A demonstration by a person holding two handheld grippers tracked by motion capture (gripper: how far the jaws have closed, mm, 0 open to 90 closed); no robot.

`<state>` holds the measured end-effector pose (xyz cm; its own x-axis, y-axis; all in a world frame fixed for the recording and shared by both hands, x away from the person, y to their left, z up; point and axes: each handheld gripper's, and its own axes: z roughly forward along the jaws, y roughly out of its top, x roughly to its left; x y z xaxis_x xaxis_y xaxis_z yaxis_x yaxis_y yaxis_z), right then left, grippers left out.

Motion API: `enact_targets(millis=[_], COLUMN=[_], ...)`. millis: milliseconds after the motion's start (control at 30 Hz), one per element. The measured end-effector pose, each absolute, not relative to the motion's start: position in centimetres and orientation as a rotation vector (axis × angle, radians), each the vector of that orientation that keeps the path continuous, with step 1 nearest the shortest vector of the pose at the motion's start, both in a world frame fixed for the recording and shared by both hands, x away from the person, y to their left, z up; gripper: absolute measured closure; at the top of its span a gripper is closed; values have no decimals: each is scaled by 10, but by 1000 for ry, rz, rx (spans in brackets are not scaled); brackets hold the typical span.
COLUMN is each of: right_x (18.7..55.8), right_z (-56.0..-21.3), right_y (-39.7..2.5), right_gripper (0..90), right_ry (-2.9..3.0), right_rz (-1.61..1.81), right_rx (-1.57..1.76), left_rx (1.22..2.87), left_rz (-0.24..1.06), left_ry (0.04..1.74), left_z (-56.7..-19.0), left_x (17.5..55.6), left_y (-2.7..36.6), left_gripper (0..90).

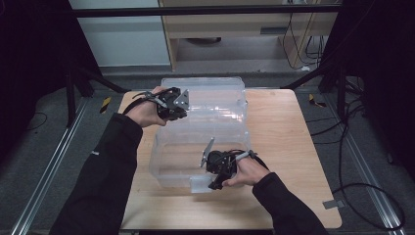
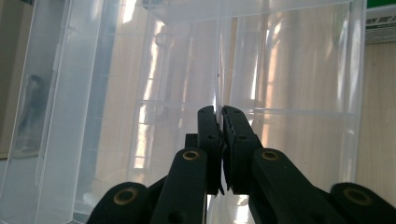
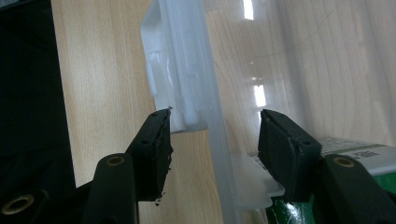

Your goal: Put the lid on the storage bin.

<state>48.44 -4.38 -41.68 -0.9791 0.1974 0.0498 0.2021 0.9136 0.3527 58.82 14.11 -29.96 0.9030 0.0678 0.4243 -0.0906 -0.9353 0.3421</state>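
Note:
A clear plastic storage box (image 1: 169, 164) stands on the wooden table, its clear lid (image 1: 220, 95) swung back behind it. My left gripper (image 1: 174, 104) is at the lid's left edge. In the left gripper view its jaws (image 2: 219, 119) are shut on a thin clear wall of the lid (image 2: 289, 70). My right gripper (image 1: 217, 171) is at the box's front rim. Its open jaws (image 3: 212, 135) straddle the front wall (image 3: 224, 182), beside the white latch tab (image 3: 161, 70), with one finger (image 3: 156, 144) outside the box.
The light wooden table (image 1: 288, 142) has bare surface to the right of the box and in front of it. A white label and a green item (image 3: 359, 156) lie by the right jaw. Black frame legs and cables (image 1: 352, 127) surround the table on the floor.

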Motion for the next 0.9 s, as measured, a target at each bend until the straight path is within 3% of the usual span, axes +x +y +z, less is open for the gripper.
enact_targets(millis=[900], right_x=[482], right_z=[-417], right_y=[-45], right_gripper=[444], right_ry=[-3070], right_rz=[-578], right_rx=[-312], left_rx=[2659], left_rz=[603], left_ry=[-98], left_z=[-298], left_x=[527], left_y=[152], left_gripper=[862])
